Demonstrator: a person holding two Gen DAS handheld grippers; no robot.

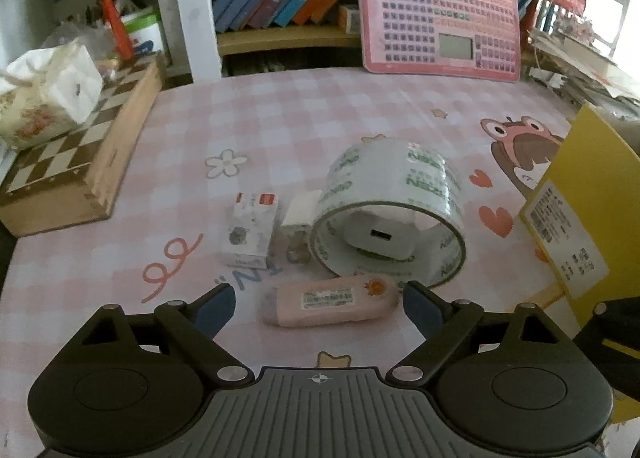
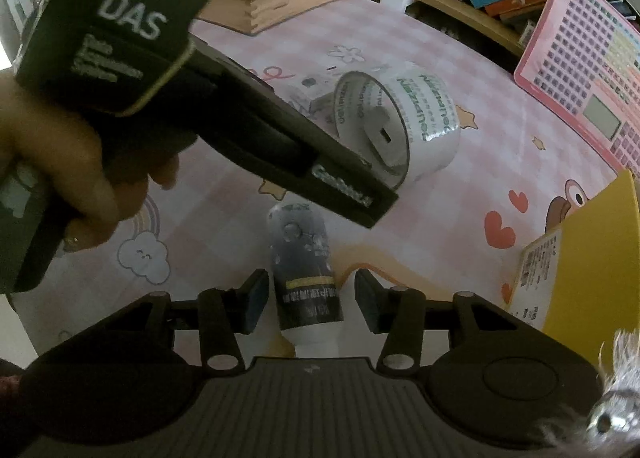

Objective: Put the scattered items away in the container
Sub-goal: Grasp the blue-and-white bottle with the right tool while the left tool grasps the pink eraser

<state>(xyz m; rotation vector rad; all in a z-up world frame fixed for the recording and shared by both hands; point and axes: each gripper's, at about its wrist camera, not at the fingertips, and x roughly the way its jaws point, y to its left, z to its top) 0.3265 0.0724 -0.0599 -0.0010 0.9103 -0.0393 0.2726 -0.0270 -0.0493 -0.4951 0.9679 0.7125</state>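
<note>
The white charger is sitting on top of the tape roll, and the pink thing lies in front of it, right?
Not quite. The white charger sits inside the ring of the tape roll, not on top, as the left wrist view shows. The pink thing does lie in front of it.

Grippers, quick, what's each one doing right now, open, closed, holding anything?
Left gripper: open, empty, jaws either side of the pink case, not touching.
Right gripper: open, dark bottle between the jaws; no grip visible.
</note>
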